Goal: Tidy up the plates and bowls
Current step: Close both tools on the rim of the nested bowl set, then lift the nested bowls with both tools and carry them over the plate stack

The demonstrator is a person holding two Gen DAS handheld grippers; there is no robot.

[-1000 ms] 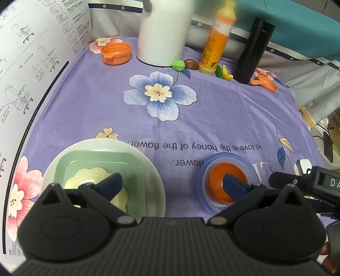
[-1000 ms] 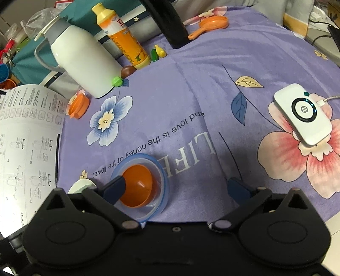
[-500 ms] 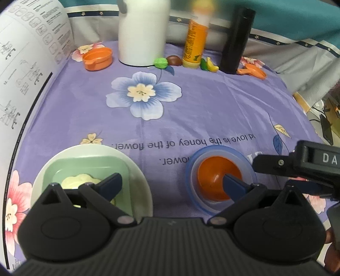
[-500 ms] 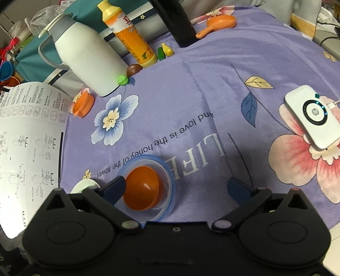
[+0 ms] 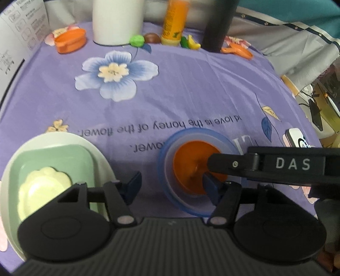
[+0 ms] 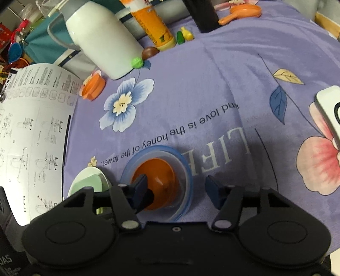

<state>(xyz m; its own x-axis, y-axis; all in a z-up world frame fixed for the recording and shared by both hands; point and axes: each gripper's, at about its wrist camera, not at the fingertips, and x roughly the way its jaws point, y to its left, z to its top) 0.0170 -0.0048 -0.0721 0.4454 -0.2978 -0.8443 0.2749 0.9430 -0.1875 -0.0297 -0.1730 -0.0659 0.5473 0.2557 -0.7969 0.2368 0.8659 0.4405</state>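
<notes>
An orange bowl (image 5: 192, 167) sits in a clear blue-rimmed plate (image 5: 163, 161) on the purple cloth; both also show in the right wrist view, the bowl (image 6: 159, 176) and the plate (image 6: 187, 169). A white plate (image 5: 12, 161) holds a green square dish (image 5: 70, 161) and a pale flower-shaped dish (image 5: 42, 186). My left gripper (image 5: 172, 186) is open, its right finger in the orange bowl. My right gripper (image 6: 178, 189) is open around the bowl's right side, its left finger inside the bowl. The right gripper's finger (image 5: 231, 164) crosses the left wrist view.
At the back stand a white thermos (image 6: 99, 38), an orange bottle (image 6: 153, 27), a black flask (image 5: 218, 23), an orange lid cup (image 5: 71, 40), an orange toy pan (image 6: 242, 13) and small toy foods. An instruction sheet (image 6: 31, 131) lies left; a white charger (image 6: 329, 110) right.
Both grippers have moved in on the orange bowl and narrowed their jaws. The right gripper's finger now reaches into the bowl; the left gripper has shifted right off the white plate.
</notes>
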